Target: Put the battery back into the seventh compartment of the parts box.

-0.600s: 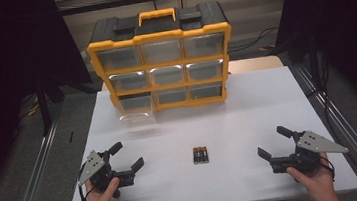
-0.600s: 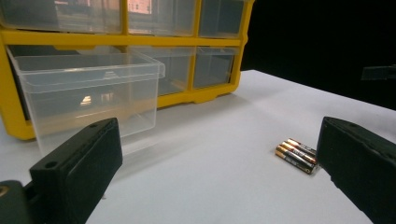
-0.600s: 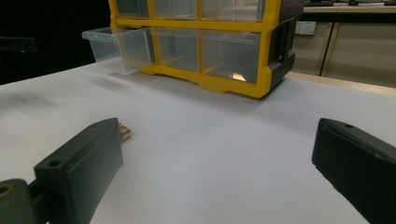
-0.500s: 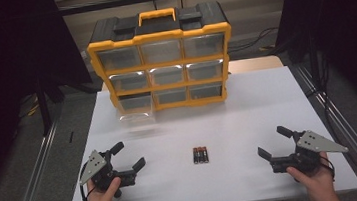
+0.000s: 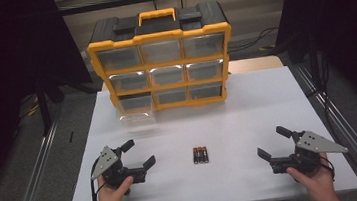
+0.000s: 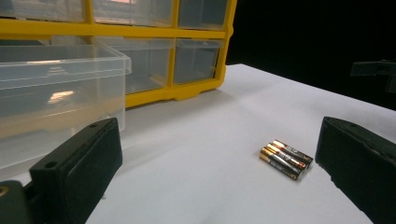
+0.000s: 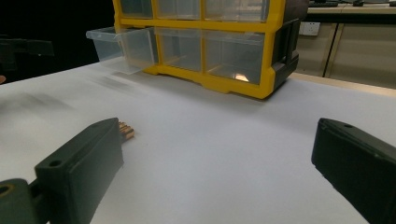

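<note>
Work in hand: putting the three batteries (image 5: pixel 200 154) into the pulled-out drawer (image 5: pixel 135 108) of the yellow organiser (image 5: pixel 162 57), as far as I can judge from how things lie.

Batteries: three small cells side by side, touching one another, flat on the white table (image 5: pixel 249 118), well in front of the organiser and roughly level with its middle column. In the left gripper view they lie just inside the right-hand jaw (image 6: pixel 286 158).

Drawer: the clear bottom-left drawer of the organiser stands pulled out toward the person; it looks empty (image 6: pixel 56 88). The other eight drawers sit flush.

Left gripper (image 5: pixel 133 154): jaws wide apart, holding nothing, resting low at the table's near edge, to the left of the batteries and well in front of the open drawer.

Right gripper (image 5: pixel 277 143): jaws wide apart too, holding nothing, at the near edge to the right of the batteries, farther from them than the left one.

Done: the drawer is open and ready.

Left: everything else. No battery is picked up, none is in the drawer, and the drawer has yet to be pushed shut.

Stage: my guess is the very start, with the left gripper better placed for the first pick.
</note>
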The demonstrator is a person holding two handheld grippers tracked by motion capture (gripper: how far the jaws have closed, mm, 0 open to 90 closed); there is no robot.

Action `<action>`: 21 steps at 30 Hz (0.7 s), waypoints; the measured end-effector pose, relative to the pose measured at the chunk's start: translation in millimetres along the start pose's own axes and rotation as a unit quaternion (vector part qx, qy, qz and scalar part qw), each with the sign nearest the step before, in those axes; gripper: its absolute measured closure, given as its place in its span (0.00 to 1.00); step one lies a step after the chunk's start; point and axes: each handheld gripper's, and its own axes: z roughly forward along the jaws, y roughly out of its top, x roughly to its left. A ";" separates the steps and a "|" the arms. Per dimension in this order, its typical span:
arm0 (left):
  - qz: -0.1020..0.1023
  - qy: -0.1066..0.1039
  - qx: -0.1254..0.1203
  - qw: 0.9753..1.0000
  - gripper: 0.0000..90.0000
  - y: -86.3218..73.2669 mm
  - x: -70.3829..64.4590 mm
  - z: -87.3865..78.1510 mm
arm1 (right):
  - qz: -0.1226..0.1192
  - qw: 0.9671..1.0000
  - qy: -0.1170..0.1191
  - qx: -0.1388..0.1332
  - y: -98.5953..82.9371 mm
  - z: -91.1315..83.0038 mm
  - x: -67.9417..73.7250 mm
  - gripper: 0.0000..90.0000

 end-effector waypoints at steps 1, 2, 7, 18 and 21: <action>-0.007 -0.003 -0.006 1.000 0.01 0.0 -1.5 2.7 | 0.000 1.000 0.000 0.000 0.0 0.0 0.0 0.02; -0.007 -0.002 -0.004 1.000 0.01 0.4 -3.6 5.6 | -0.002 1.000 -0.001 -0.002 0.1 0.1 -0.3 0.02; 0.001 -0.010 0.013 1.000 0.01 2.2 -9.7 15.6 | -0.001 1.000 -0.001 -0.003 0.3 0.2 -0.3 0.02; 0.000 -0.022 0.023 0.999 0.01 6.4 -25.0 38.3 | -0.005 1.000 0.004 -0.003 0.6 0.7 0.2 0.02; 0.003 -0.026 0.023 0.999 0.01 7.6 -28.1 45.7 | -0.006 1.000 0.005 -0.004 0.8 0.6 0.3 0.02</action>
